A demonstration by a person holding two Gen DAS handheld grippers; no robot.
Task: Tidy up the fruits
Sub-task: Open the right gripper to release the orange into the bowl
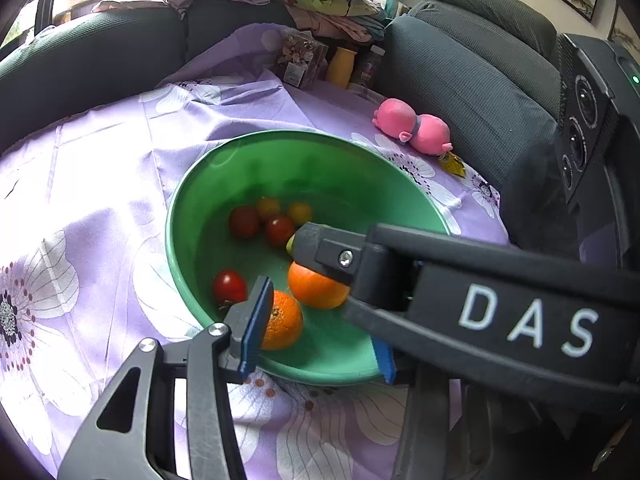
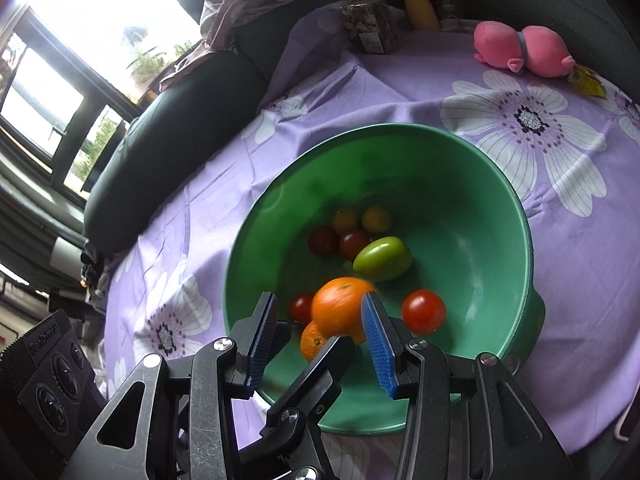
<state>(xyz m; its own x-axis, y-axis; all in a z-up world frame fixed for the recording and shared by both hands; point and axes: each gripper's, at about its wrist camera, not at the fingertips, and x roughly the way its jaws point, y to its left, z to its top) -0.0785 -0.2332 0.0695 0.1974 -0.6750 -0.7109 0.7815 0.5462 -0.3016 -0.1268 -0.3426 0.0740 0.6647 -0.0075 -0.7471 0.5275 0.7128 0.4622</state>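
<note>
Two sets of tongs reach down into one bowl as I sort fruit from my remote station. The left gripper (image 1: 320, 332) stands with its jaws apart; a small pebbly-skinned orange (image 1: 282, 322) lies against one ribbed blue pad (image 1: 256, 320), while the other pad is well clear of it, so nothing is clamped. The right gripper (image 2: 320, 320) is likewise parted around a larger, smoother round orange (image 2: 340, 306), which shows blurred. One pad sits at its edge, the other stands off with a gap, and I judge that fruit loose rather than gripped. One black finger of the left tool crosses low between the right tool's pads, since both work the same near corner of the bowl.

Both oranges rest inside the deep, glossy green plastic bowl (image 2: 400, 128), near its closer wall, where the curved sides keep round fruit from rolling away. Around them lie shiny red cherry tomatoes (image 2: 423, 312), two small yellowish ones (image 2: 376, 219) and a smooth green oval fruit (image 2: 383, 259), gathered toward the bottom.

The bowl stands on a creased lilac cloth printed with white flowers (image 2: 520, 120). Farther off lie a soft pink plush toy (image 2: 524, 50) and, beyond, dark woven sofa cushions (image 1: 472, 72).
</note>
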